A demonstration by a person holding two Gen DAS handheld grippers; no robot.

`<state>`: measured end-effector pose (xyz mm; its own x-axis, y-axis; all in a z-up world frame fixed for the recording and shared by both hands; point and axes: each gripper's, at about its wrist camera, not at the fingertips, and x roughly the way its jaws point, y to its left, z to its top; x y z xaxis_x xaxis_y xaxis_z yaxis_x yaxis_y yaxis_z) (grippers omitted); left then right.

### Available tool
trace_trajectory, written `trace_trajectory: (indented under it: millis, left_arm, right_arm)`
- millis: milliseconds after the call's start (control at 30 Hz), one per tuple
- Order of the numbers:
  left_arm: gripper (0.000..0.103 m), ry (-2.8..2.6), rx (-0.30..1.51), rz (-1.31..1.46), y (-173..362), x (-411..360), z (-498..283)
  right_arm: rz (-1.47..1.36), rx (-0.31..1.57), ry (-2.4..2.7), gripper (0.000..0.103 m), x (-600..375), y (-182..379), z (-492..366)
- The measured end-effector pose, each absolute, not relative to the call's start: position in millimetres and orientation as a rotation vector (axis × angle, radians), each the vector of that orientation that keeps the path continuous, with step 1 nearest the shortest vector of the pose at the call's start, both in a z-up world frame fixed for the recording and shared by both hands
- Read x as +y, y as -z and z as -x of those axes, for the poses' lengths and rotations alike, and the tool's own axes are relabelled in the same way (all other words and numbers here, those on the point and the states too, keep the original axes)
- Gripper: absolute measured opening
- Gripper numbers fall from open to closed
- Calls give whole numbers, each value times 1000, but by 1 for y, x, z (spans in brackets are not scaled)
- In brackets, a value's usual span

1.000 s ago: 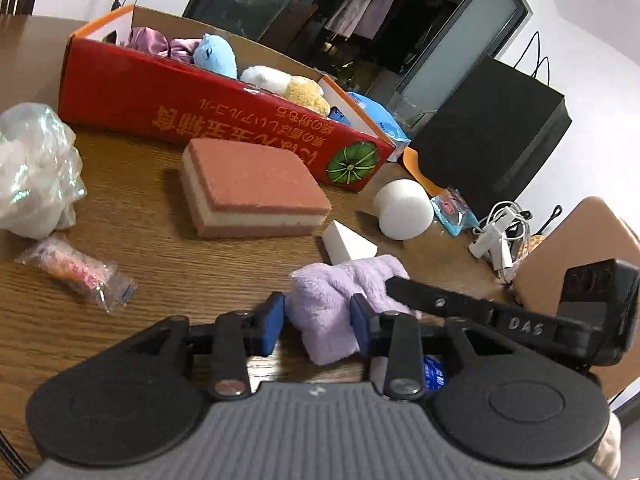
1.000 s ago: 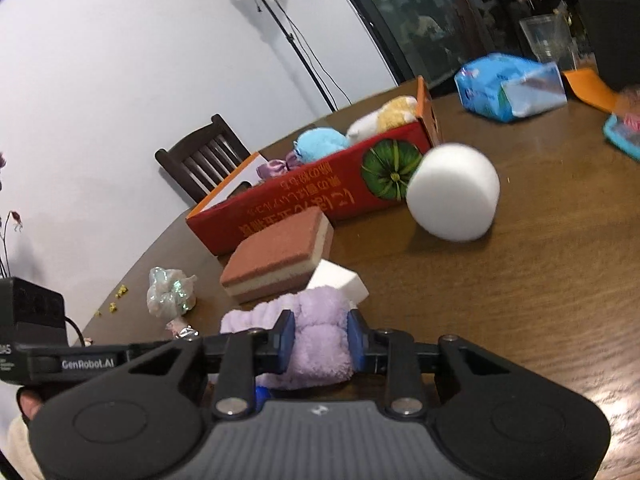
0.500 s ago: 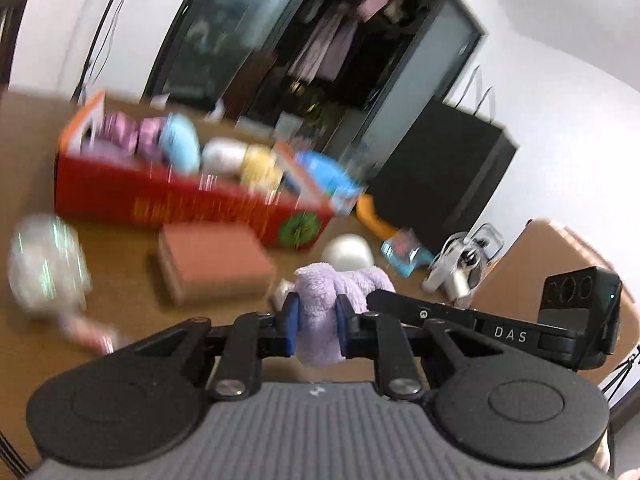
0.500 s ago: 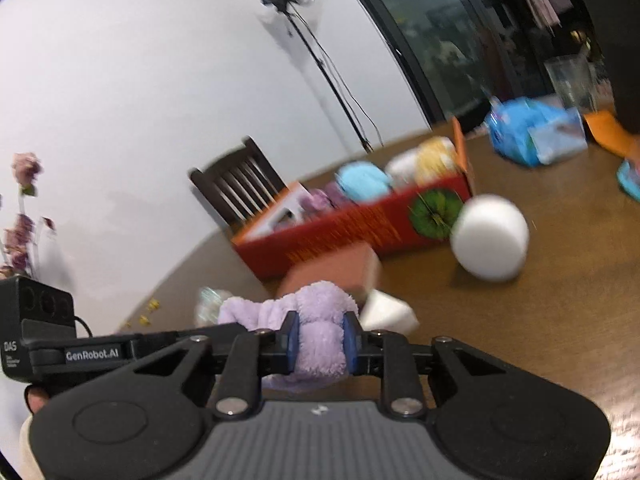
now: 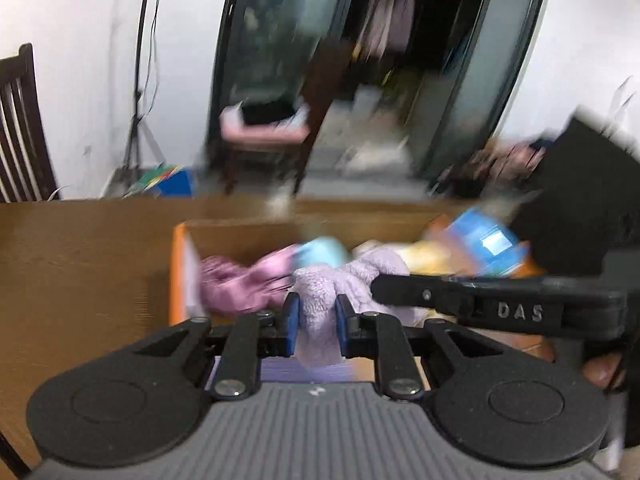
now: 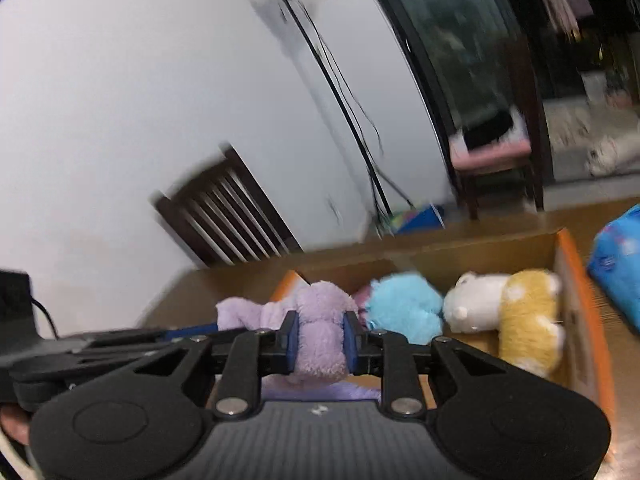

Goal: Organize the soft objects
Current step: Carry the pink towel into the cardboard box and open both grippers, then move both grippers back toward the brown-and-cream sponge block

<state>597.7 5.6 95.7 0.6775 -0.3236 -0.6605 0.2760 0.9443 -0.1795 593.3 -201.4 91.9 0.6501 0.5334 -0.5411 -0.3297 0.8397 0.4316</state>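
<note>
Home interior, dining or living area. Wooden table point(image 5: 80, 264) with slatted dark wooden chair point(image 6: 228, 216) against plain white wall point(image 6: 120, 100). Open dark-framed wardrobe point(image 5: 384, 32) with hanging clothes beyond; pink-cushioned stool point(image 6: 492, 152) in front. Cardboard box point(image 6: 576, 280) of plush toys point(image 6: 404, 308) on table. Tripod stand with trailing cables point(image 6: 340, 92) near wall.

- Soft, even indoor light falls on the white wall point(image 6: 140, 100) ahead, with no hard shadows.
- The doorway point(image 5: 360, 60) beyond stays dim and murky.
- Motion blur smears the box point(image 5: 240, 236) and everything past it in the left view.
- The gripper bodies nearest each lens stay sharp.
- Fisheye distortion bends the chair point(image 6: 224, 216) and the cables, and dark corners ring both views.
</note>
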Motion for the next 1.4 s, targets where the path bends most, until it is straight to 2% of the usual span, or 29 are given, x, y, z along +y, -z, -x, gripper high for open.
trace_trajectory:
  millis: [167, 233, 300, 367, 467, 633, 700, 767, 900, 1033, 1200, 1333, 1400]
  left_arm:
    - [22, 216, 793, -106, -50, -1, -633]
    - [31, 230, 834, -116, -44, 0, -637]
    - [41, 246, 835, -91, -46, 4, -636]
    - [46, 229, 801, -100, -55, 5, -627]
    - [48, 227, 794, -75, -74, 14, -617]
    - [59, 222, 715, -67, -130, 19, -569]
    - [69, 228, 680, -77, -149, 16, -545]
    - [75, 218, 638, -100, -168, 12, -517]
    - [76, 230, 589, -123, -195, -1, -474]
    - [77, 237, 546, -110, -206, -13, -435]
    - [84, 237, 397, -58, -166, -16, -341]
    - [85, 249, 398, -3, -114, -25, -270]
    - [90, 263, 388, 14, -85, -32, -236]
  right_arm:
    - [-272, 875, -403, 24, -158, -42, -655]
    - [-230, 917, -387, 29, -145, -33, -665]
    - [-223, 989, -390, 39, -139, -28, -671]
    - [-212, 986, -388, 44, -140, -30, -671]
    - [-211, 959, -389, 48, -150, -47, -665]
    - [-172, 857, -404, 55, -187, -100, -628]
    - [-146, 817, -401, 57, -208, -122, -606]
    - [-133, 783, -390, 60, -229, -143, -583]
    - [-104, 709, -360, 66, -268, -176, -537]
    - [-122, 672, -360, 66, -291, -192, -502]
    - [-150, 506, -406, 78, -315, -176, -427]
    - [-124, 452, -409, 79, -320, -130, -358]
    - [-107, 439, -411, 79, -320, -105, -323]
